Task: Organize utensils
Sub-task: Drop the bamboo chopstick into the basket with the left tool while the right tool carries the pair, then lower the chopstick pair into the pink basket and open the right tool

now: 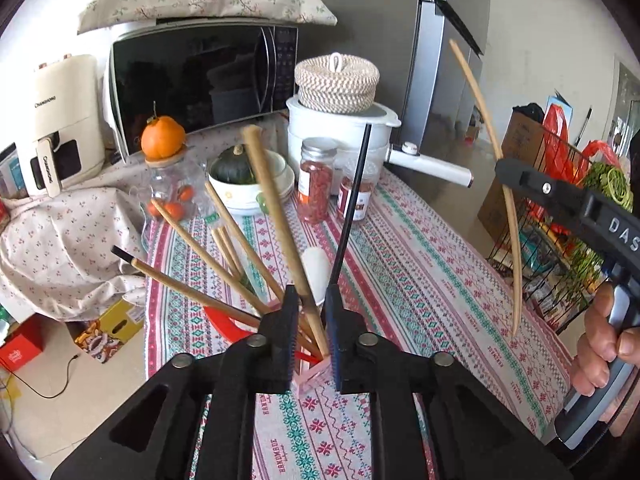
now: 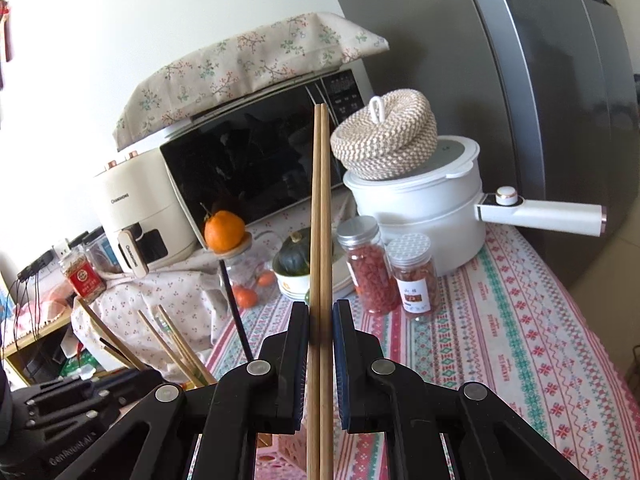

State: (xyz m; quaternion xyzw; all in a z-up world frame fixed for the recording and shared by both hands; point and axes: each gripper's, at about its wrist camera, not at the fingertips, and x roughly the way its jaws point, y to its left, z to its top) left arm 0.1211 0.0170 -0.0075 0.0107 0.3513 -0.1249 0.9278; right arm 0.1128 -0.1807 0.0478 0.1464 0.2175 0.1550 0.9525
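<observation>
**Above the patterned table: chopsticks going into the holder**

Across the tablecloth (image 1: 420, 264), the sorting step is proceeding. Against the back wall, the microwave (image 1: 204, 80) is sitting under a floral cover, and the white pot (image 1: 340, 128) beside it is carrying a woven lidded basket (image 1: 336, 82). Two jars (image 2: 372, 276) of red dried contents are standing in front of the pot; a bowl (image 1: 256, 192) is holding a dark green squash.

Near the table edge, a clear pink utensil holder (image 1: 310, 380) is taking the collected pieces: several wooden chopsticks (image 1: 240, 240) and one black chopstick (image 1: 352, 200) are leaning fanned out in it.

The left gripper (image 1: 310, 320) is hovering directly over the holder, jaws slightly parted, with a thick wooden stick (image 1: 276, 216) standing between them; the pads do not appear to be pressing it.

The right gripper (image 2: 320, 332) is clenching a pair of wooden chopsticks (image 2: 322, 220), held upright, well apart from the holder.

Judged next move: carry the pair over the holder, tips down, then release. Clearing the left gripper first is advisable.
</observation>
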